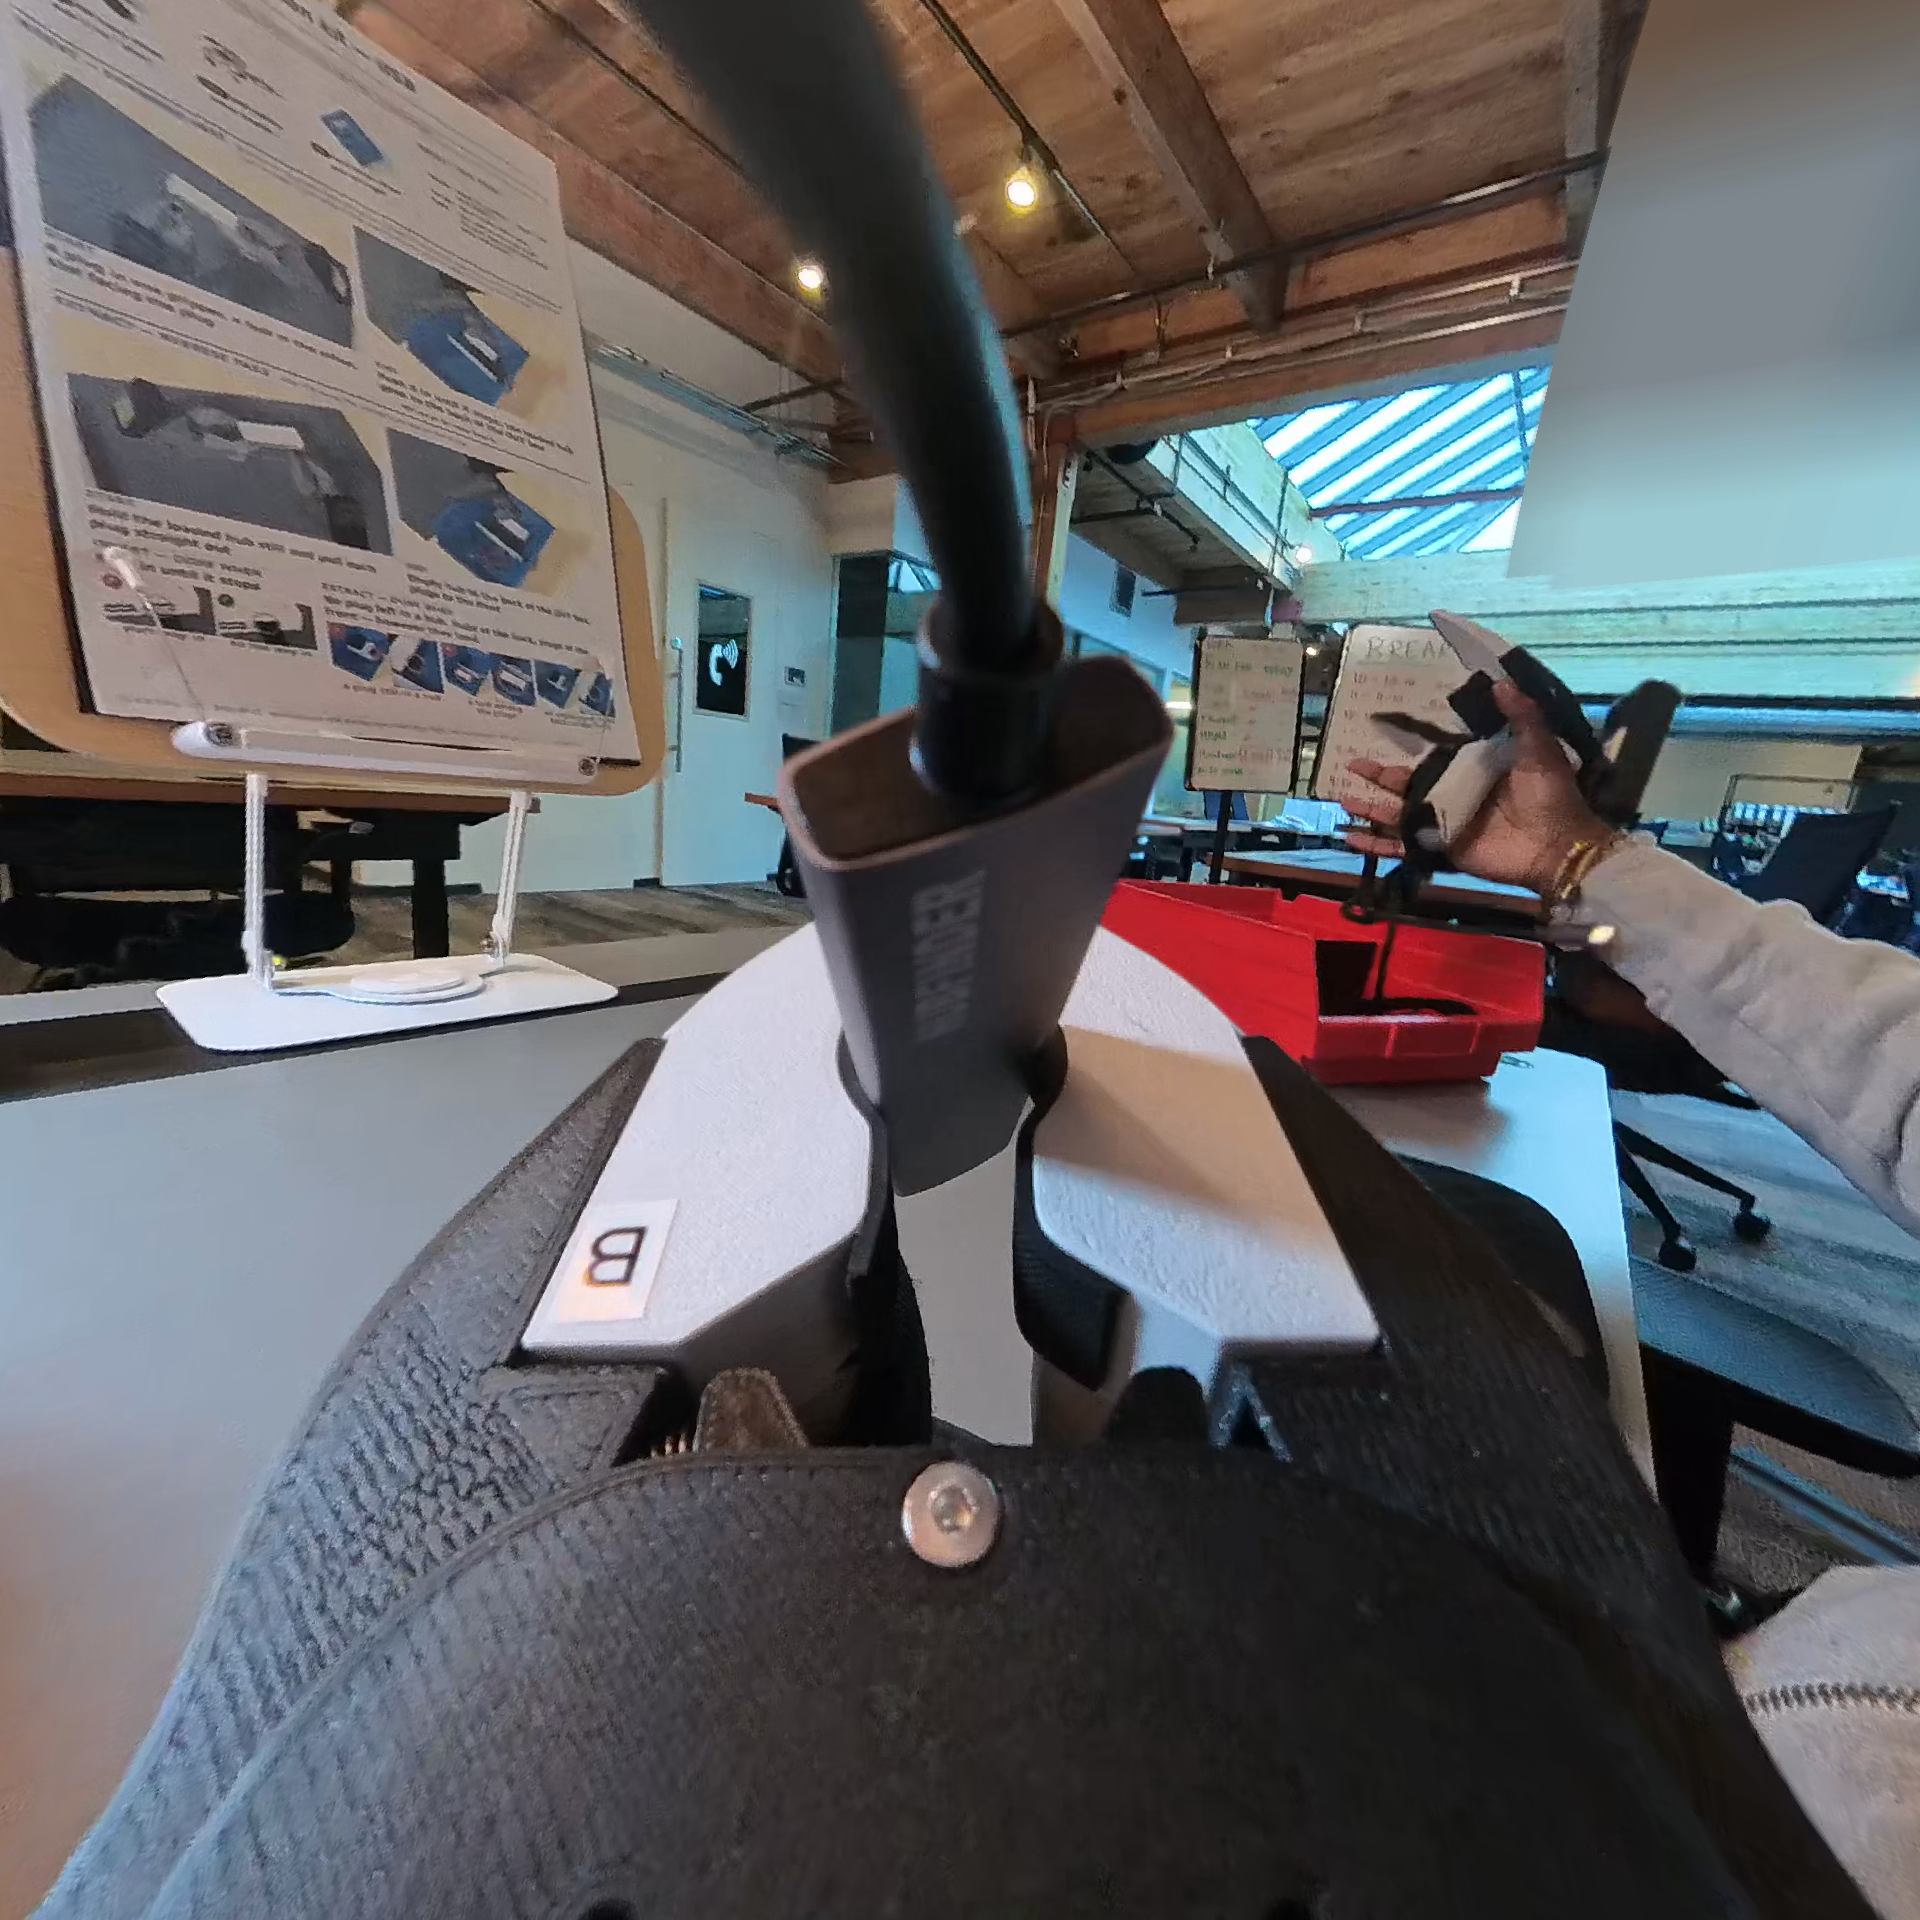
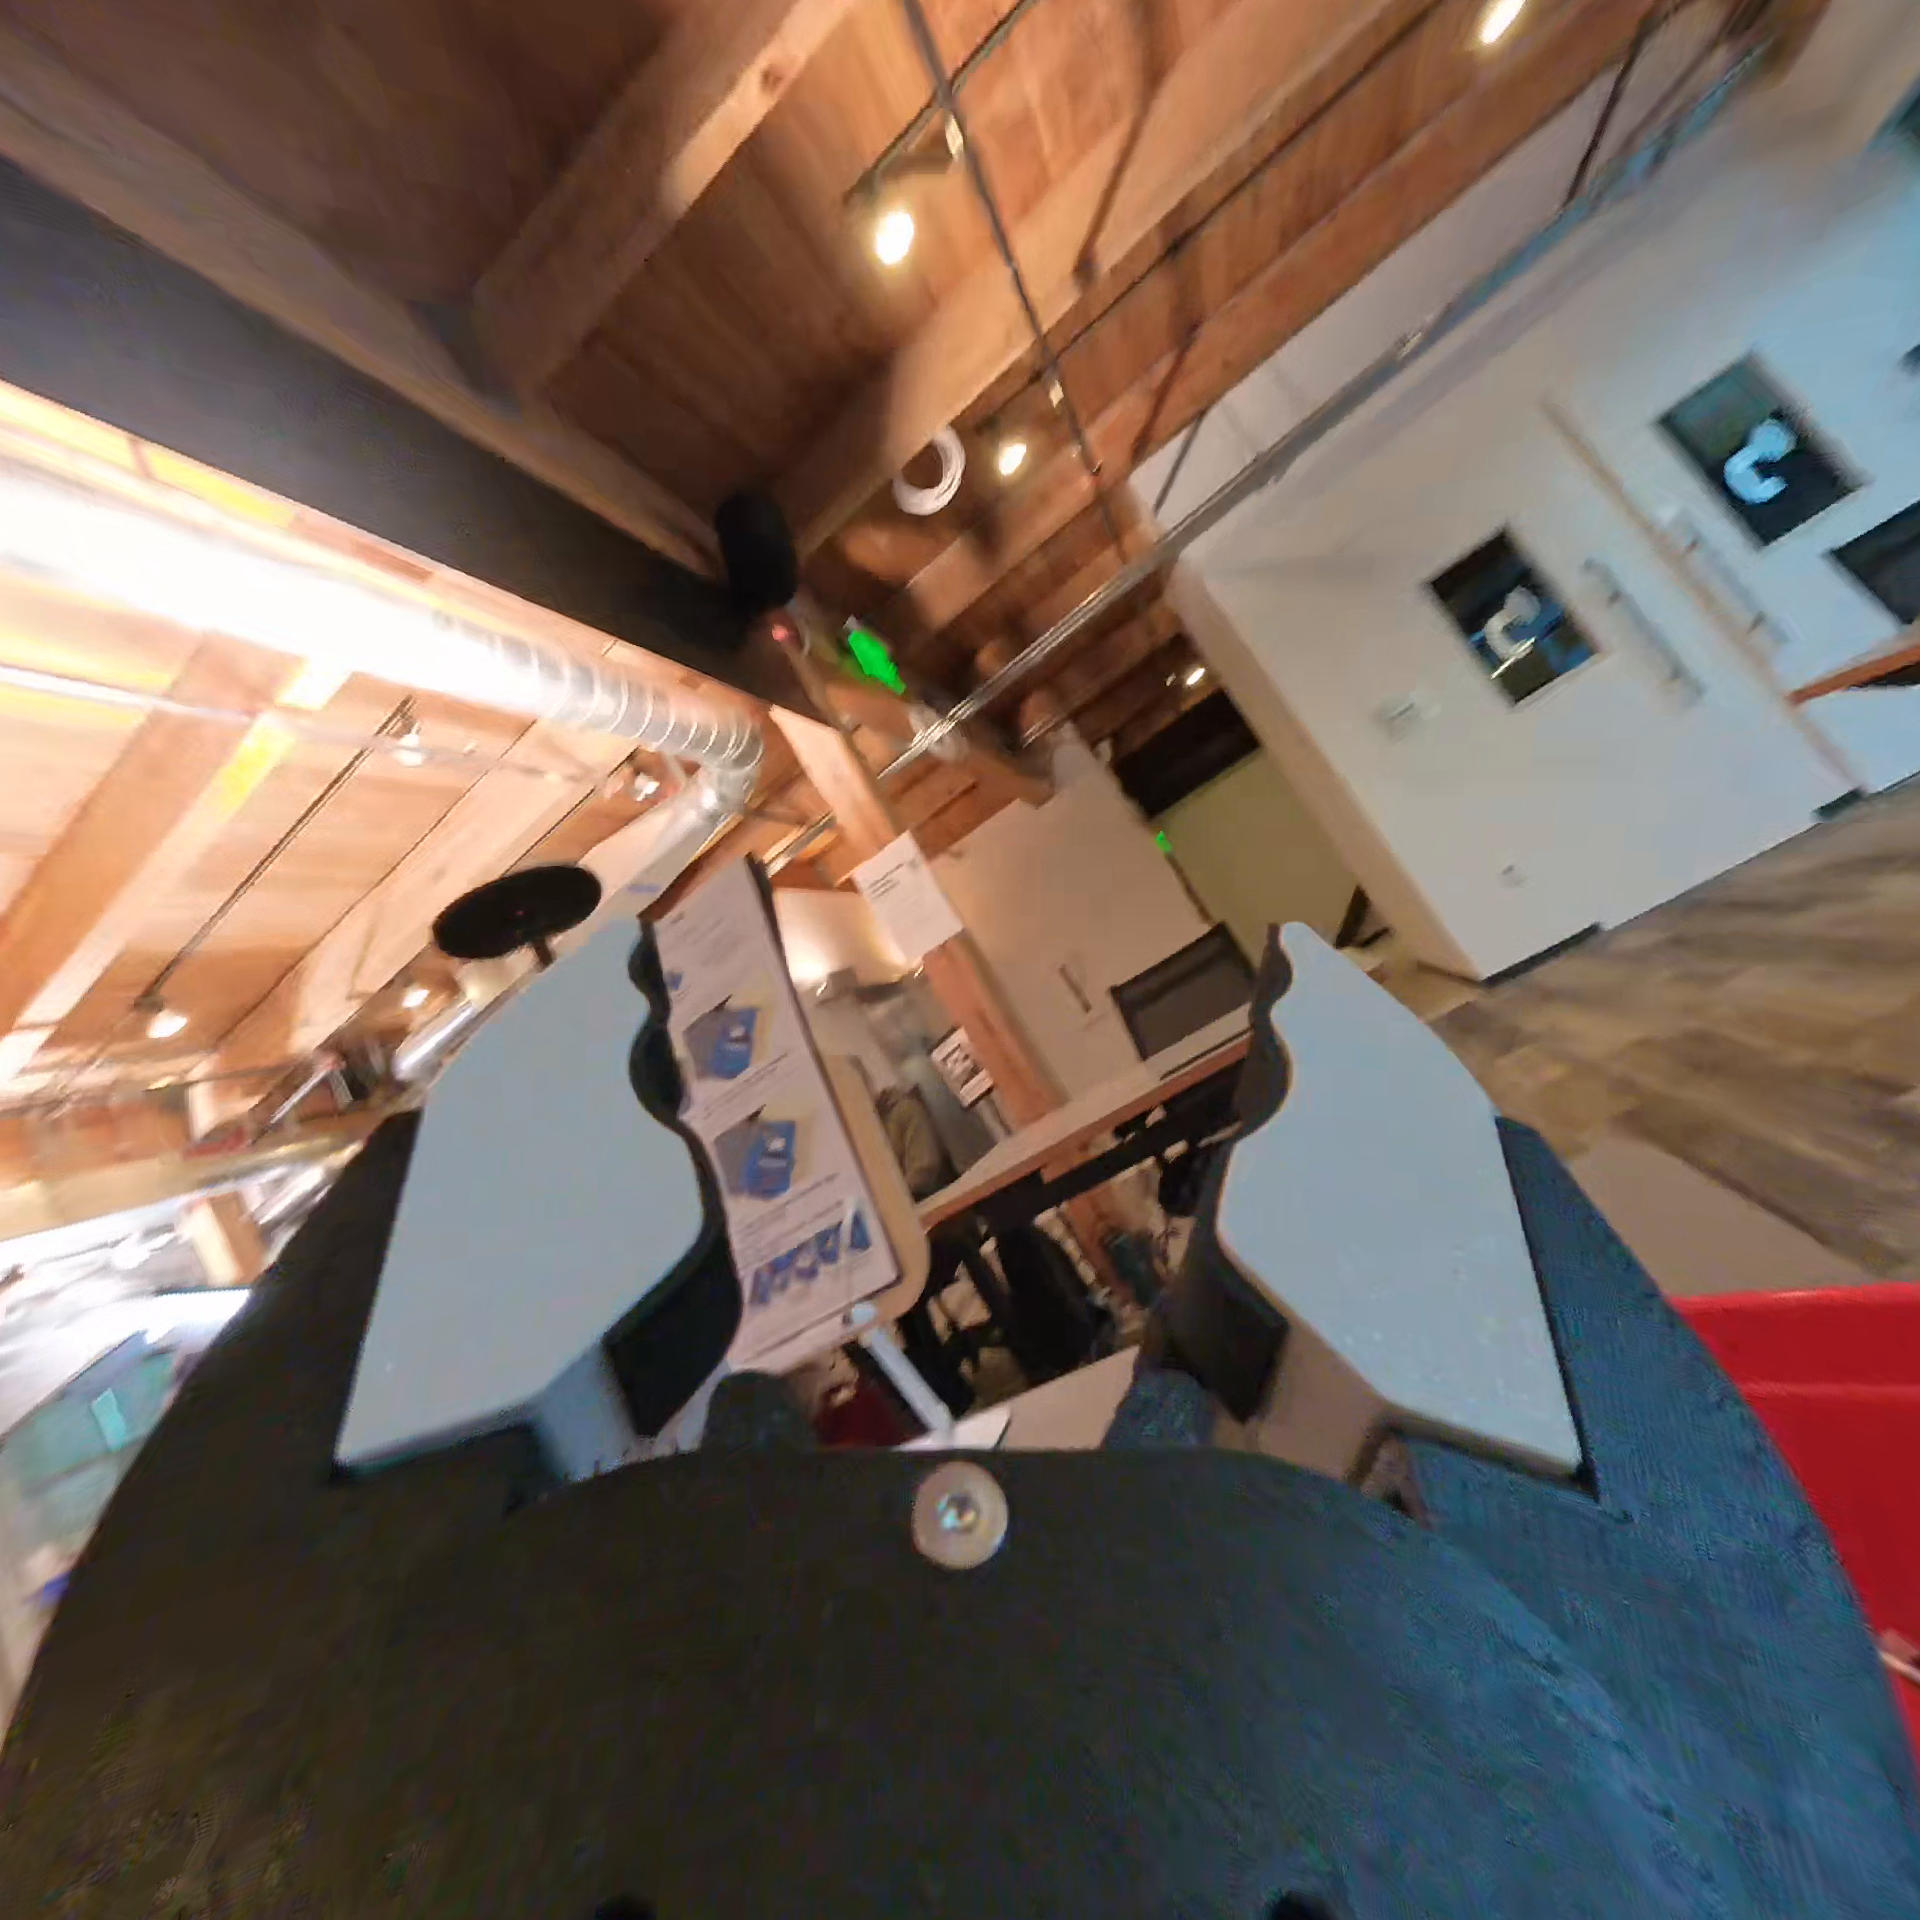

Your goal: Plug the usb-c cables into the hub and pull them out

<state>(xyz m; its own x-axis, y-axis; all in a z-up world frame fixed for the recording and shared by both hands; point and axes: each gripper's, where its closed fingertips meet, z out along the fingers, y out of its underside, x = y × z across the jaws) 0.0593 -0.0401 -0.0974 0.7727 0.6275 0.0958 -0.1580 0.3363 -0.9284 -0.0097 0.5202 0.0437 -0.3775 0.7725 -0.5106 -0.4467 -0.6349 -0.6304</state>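
My left gripper [image 1: 951,1081] is shut on a grey metal hub [image 1: 956,894] and holds it upright above the table. A thick black cable [image 1: 883,312] runs from the hub's top end up out of view. My right gripper [image 2: 956,956] is open and empty, raised and tilted toward the ceiling. It also shows in the left wrist view [image 1: 1439,691], held in a hand at the far right above the red bin [image 1: 1247,956]. A thin black cord [image 1: 1387,925] hangs below that hand into the bin. No usb-c plug shows clearly.
A grey table [image 1: 260,1195] lies under the left gripper. An instruction sheet on a white stand [image 1: 312,364] stands at the back left and also shows in the right wrist view [image 2: 758,1091]. The red bin's wall [image 2: 1818,1403] is at the right. Office chairs and desks stand beyond. The gap from one gripper's tips to the other's is roughly 60 centimetres.
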